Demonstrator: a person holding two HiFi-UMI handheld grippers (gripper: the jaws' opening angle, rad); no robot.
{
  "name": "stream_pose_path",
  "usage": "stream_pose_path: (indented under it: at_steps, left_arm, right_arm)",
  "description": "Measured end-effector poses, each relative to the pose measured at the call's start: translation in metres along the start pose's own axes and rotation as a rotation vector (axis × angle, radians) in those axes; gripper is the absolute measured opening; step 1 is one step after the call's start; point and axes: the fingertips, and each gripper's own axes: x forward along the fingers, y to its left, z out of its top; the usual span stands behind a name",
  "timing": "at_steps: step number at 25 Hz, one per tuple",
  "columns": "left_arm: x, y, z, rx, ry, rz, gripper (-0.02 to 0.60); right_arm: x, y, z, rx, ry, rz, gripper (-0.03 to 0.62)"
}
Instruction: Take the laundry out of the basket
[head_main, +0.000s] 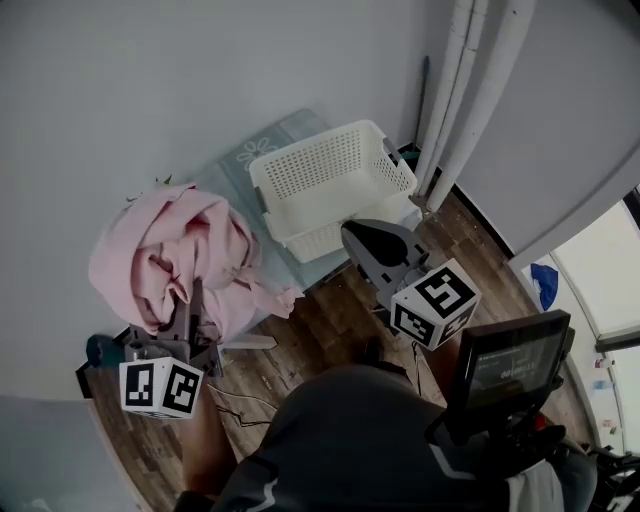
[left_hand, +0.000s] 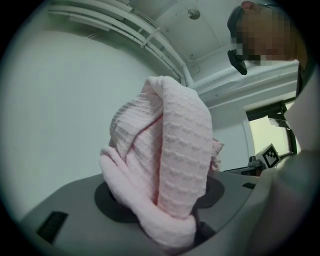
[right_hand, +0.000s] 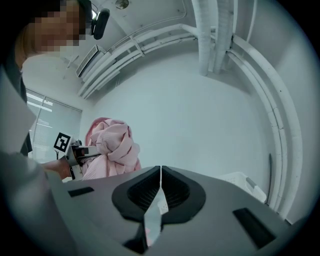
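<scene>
A bundle of pink knit laundry (head_main: 175, 255) hangs in the air at the left, and my left gripper (head_main: 193, 305) is shut on its lower folds. In the left gripper view the pink laundry (left_hand: 165, 150) fills the space between the jaws of the left gripper (left_hand: 167, 202). The white plastic basket (head_main: 318, 137) stands on the floor near the wall with nothing visible inside. My right gripper (head_main: 352, 232) hovers just in front of the basket, shut with nothing in it. In the right gripper view the right gripper (right_hand: 160, 172) shows its jaws meeting in a line, with the pink laundry (right_hand: 112, 145) at left.
A pale green mat (head_main: 240, 160) lies under the basket on the wooden floor (head_main: 330, 320). White pipes (head_main: 470, 90) run up the corner at right. A black screen on a stand (head_main: 510, 360) sits at lower right, with a blue object (head_main: 545, 282) beyond it.
</scene>
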Motion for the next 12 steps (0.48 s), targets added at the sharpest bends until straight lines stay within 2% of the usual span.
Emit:
stream_pose_path:
  at_steps: [3,9,12]
  left_arm:
    - [-0.014,0.007,-0.005,0.007,0.008,0.043,0.268]
    - [-0.088,0.035,-0.022,-0.032,-0.019,0.107,0.268]
    - [-0.098,0.038,-0.026,-0.039,-0.011,0.135,0.268]
  right_arm:
    - [0.009,0.008,0.004,0.002,0.008,0.018,0.02]
    - [0.02,0.079,-0.01,-0.033,0.037,0.084,0.02]
    - [0.025,0.089,-0.011,-0.03,0.044,0.108,0.02]
